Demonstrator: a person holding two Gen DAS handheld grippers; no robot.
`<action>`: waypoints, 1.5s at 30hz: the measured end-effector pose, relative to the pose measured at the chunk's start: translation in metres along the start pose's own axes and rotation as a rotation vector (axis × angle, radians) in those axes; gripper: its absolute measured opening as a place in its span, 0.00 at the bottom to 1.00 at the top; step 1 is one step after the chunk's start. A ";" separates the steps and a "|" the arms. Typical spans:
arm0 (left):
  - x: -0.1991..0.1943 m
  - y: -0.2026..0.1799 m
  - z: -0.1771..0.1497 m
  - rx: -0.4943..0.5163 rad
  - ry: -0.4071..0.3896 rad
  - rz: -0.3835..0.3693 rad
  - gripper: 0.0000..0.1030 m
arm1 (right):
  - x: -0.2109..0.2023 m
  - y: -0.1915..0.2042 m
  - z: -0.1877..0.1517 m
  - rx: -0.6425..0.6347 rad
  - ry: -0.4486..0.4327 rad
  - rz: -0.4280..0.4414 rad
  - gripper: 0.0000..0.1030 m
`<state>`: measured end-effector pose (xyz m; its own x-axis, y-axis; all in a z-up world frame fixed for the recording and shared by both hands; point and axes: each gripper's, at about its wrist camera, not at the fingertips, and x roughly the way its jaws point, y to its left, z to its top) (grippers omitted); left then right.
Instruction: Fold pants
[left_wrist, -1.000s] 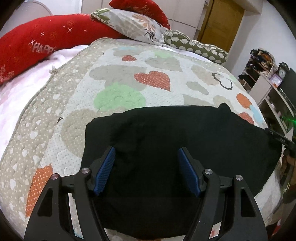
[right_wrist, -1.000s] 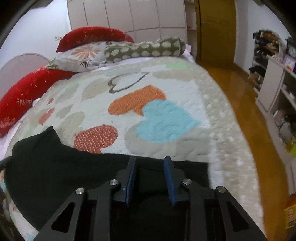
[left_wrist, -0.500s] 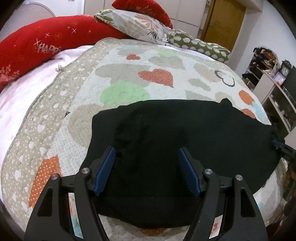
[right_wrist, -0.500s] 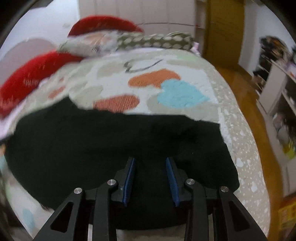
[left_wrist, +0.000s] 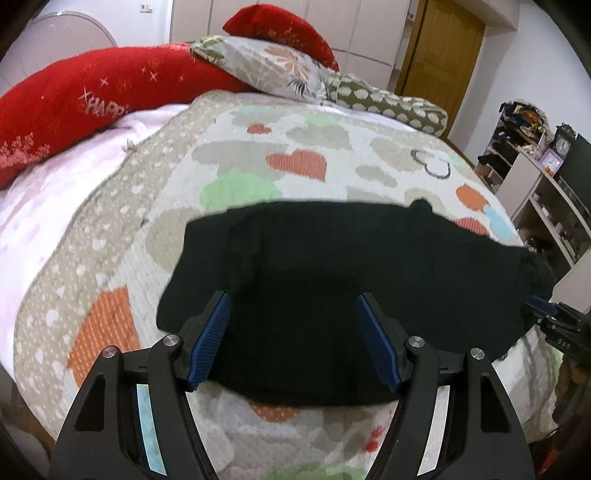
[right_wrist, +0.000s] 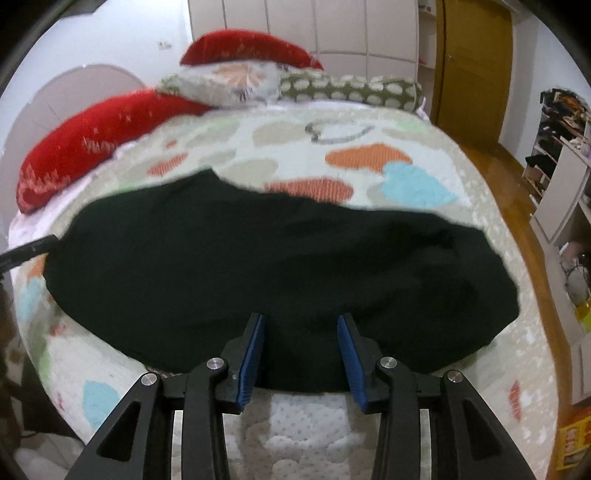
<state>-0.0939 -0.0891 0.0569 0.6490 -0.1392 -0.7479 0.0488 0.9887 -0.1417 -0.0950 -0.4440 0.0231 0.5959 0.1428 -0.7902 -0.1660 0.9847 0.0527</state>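
The black pants (left_wrist: 332, 273) lie folded in a wide flat shape across the near part of the bed; they also show in the right wrist view (right_wrist: 277, 266). My left gripper (left_wrist: 293, 321) is open and empty, held above the pants' near left part. My right gripper (right_wrist: 300, 332) is open and empty, held above the pants' near edge. The right gripper's tip (left_wrist: 543, 306) shows at the right edge of the left wrist view, beside the pants' right end.
The pants rest on a heart-patterned quilt (left_wrist: 295, 155). Red pillows (left_wrist: 74, 103), a floral pillow (left_wrist: 273, 70) and a spotted bolster (left_wrist: 388, 103) lie at the head. Shelves (left_wrist: 546, 192) stand right of the bed. A wooden door (right_wrist: 472, 62) and wood floor (right_wrist: 517, 206) are beyond.
Both grippers have pulled back and risen from the pants. The right gripper has opened wider. More of the near quilt shows below the pants.
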 end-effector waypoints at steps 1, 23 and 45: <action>0.004 0.000 -0.004 0.002 0.013 0.001 0.69 | 0.003 0.000 -0.002 0.006 0.011 -0.004 0.39; -0.004 -0.041 -0.001 0.062 0.023 -0.042 0.68 | -0.009 -0.020 0.001 0.131 0.002 0.076 0.40; 0.059 -0.184 0.026 0.251 0.186 -0.375 0.68 | -0.041 -0.108 -0.028 0.340 -0.032 0.034 0.46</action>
<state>-0.0448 -0.2775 0.0562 0.4059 -0.4733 -0.7818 0.4502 0.8480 -0.2797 -0.1237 -0.5593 0.0324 0.6197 0.1735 -0.7654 0.0820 0.9556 0.2830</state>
